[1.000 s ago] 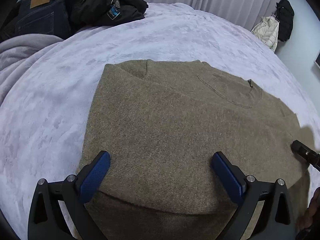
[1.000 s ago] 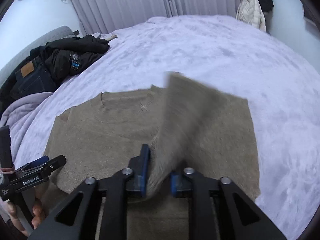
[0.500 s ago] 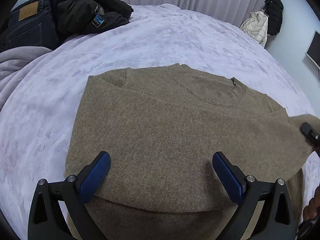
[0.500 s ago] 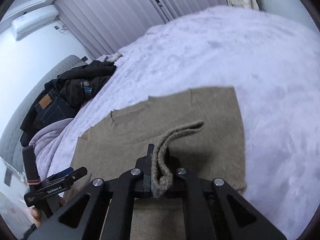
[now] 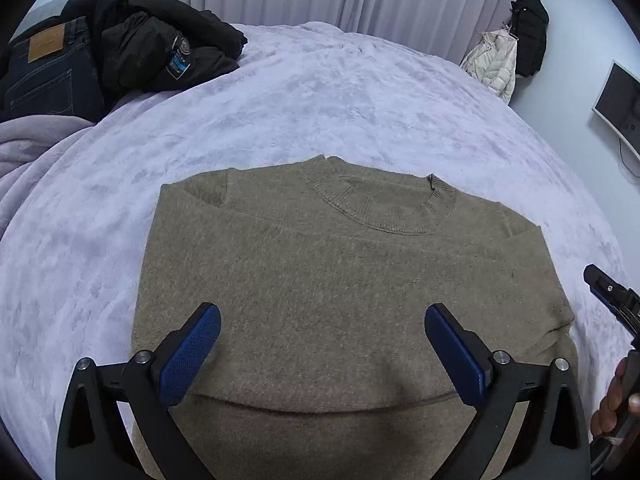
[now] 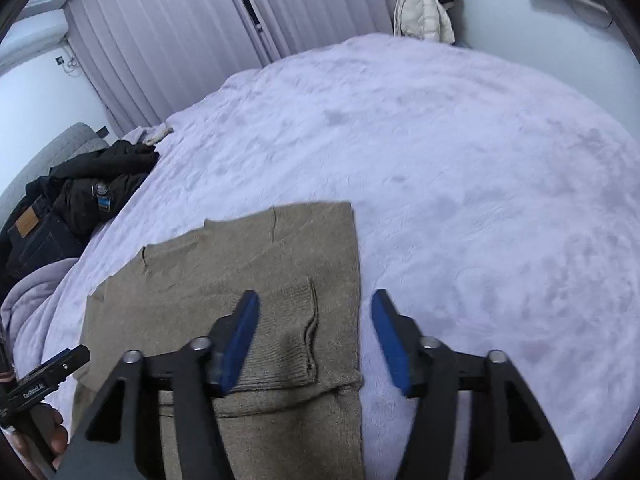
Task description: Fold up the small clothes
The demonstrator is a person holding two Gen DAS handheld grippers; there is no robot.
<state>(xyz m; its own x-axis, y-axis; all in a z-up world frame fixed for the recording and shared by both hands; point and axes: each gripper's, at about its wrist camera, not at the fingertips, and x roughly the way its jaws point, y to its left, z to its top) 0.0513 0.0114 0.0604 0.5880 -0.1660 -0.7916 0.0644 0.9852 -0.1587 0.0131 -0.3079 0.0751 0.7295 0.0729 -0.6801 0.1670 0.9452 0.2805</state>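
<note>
An olive-brown knit sweater (image 5: 344, 280) lies flat on the lavender bedspread (image 5: 320, 100), collar away from me, both sleeves folded in across the body. My left gripper (image 5: 322, 354) is open and empty, hovering over the sweater's lower middle. My right gripper (image 6: 314, 338) is open and empty above the sweater's right edge, over the folded sleeve cuff (image 6: 294, 344). The sweater (image 6: 224, 272) shows in the right wrist view too. The right gripper's tip (image 5: 608, 292) shows at the far right in the left wrist view.
A pile of black jackets (image 5: 160, 52) and dark jeans (image 5: 44, 76) lies at the bed's far left. A grey blanket (image 5: 28, 140) is bunched beside them. Jackets (image 5: 512, 52) hang by the far wall. A monitor (image 5: 618, 100) is at the right.
My right gripper carried the sleeve over the sweater's body, laid it down and opened. The sleeve now lies flat. My left gripper pulled back slightly, staying open.
</note>
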